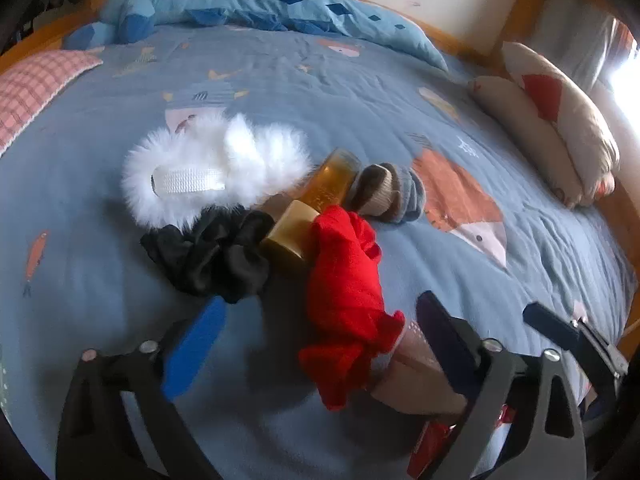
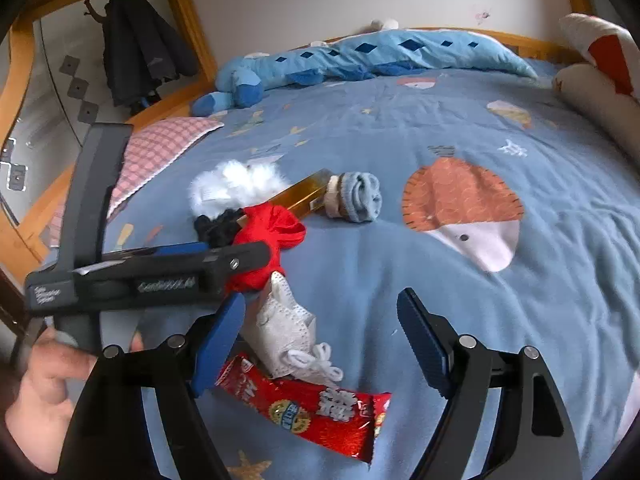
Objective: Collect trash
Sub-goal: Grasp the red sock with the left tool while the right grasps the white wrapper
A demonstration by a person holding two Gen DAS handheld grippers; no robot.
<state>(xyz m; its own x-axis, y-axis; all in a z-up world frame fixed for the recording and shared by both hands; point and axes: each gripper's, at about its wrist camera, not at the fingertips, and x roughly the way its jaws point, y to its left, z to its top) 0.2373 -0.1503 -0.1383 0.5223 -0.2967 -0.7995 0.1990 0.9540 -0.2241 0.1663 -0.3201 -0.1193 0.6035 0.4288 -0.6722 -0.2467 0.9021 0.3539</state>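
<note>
Two hand-held grippers hang over the bed, both with jaws spread and nothing pinched. The right hand-held gripper (image 2: 320,336) straddles the trash: a crumpled white face mask (image 2: 286,330) lies just inside its left blue pad, touching or nearly touching it, and a red snack wrapper (image 2: 316,404) lies below the mask, between the two fingers and partly under the left one. The wrapper's long axis runs slantwise across the right wrist view, from upper left beneath the left pad down to a torn end at lower right. The mask stands with a pointed tip toward the red cloth (image 2: 272,228) and its ear loops trailing onto the wrapper. The left hand-held gripper (image 1: 320,344) is seen from the side in the right wrist view, held by a hand (image 2: 44,384). Between its spread pads lies the near end of the red cloth, not pressed by either; the mask and wrapper sit by its right finger, largely hidden. Beyond the cloth, on the blue bedsheet (image 1: 400,120), lie a black scrunchie (image 1: 208,256), an amber bottle (image 1: 324,188) with a gold cap pointing toward the camera, a white fluffy slipper (image 1: 216,168) and rolled socks (image 1: 392,192). A blue quilt (image 1: 300,8) and cushions (image 1: 560,120) edge the bed.
</note>
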